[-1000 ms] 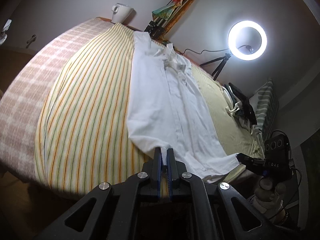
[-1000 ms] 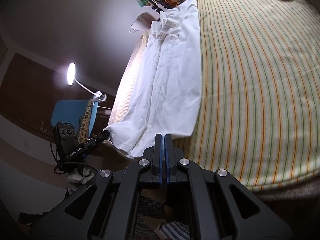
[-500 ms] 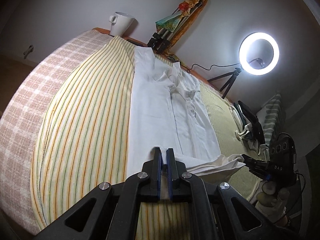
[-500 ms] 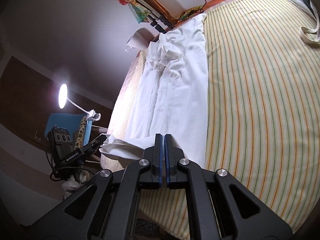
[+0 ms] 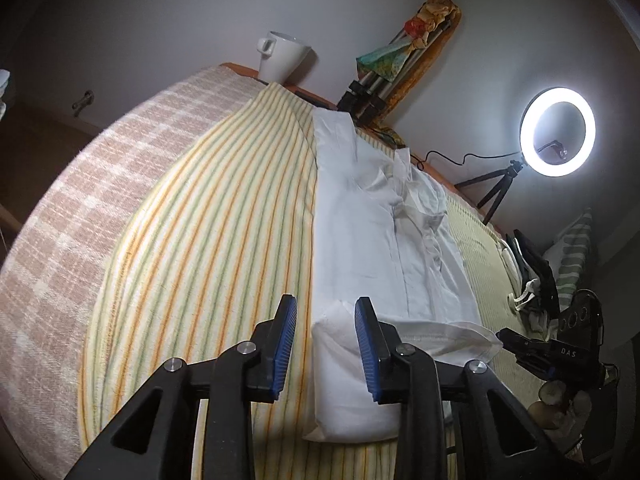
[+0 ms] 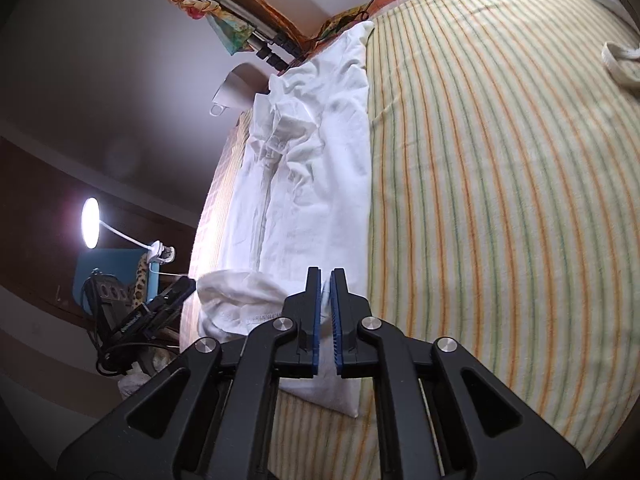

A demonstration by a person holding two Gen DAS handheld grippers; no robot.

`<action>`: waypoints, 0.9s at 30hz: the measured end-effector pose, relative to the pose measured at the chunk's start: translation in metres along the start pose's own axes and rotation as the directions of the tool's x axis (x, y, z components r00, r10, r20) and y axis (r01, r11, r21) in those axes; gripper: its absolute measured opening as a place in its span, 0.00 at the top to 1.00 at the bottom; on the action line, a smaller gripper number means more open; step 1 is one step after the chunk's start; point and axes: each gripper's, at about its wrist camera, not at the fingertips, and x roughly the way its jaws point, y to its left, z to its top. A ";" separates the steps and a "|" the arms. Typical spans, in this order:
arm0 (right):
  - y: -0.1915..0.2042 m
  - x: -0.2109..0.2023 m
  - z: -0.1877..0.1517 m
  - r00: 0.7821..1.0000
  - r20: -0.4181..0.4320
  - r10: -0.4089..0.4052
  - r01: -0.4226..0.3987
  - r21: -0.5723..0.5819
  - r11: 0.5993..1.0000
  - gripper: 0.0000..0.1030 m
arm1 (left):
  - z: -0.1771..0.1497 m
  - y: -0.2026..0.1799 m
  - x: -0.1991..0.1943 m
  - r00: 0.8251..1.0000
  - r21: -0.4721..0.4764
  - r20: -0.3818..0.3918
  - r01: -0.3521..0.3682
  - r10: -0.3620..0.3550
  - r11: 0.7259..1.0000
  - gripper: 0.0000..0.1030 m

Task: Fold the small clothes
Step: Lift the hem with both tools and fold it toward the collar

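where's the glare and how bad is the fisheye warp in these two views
Left wrist view: the ring light glares at upper right, the bed bulges into a dome, and the corners go dark. Right wrist view: the desk lamp blows out at left, washing out the near edge of the white shirt; the stripes curve strongly.

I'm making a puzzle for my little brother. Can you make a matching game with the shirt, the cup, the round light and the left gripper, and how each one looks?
Things:
1. white shirt
2. mug
3. ring light
4. left gripper

How each looks:
A. glowing on a small tripod
B. fingers spread apart
C. lying on the striped cloth, near end folded over
D. standing at the far edge

Pairs: 1-C, 2-D, 3-A, 4-B
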 end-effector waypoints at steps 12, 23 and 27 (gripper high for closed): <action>0.032 0.008 -0.024 0.978 0.024 -0.206 0.202 -0.335 0.920 0.88 | -0.020 -0.025 0.014 0.998 0.270 -0.045 -0.024 0.038 0.963 0.70; 0.040 0.025 -0.010 0.968 0.081 -0.238 0.251 -0.391 0.886 0.72 | -0.015 -0.034 0.042 0.995 0.330 -0.044 -0.068 0.088 0.941 0.84; 0.041 0.031 -0.008 0.966 0.073 -0.247 0.255 -0.410 0.876 0.93 | -0.011 -0.029 0.043 0.995 0.302 -0.032 -0.079 0.093 0.950 0.97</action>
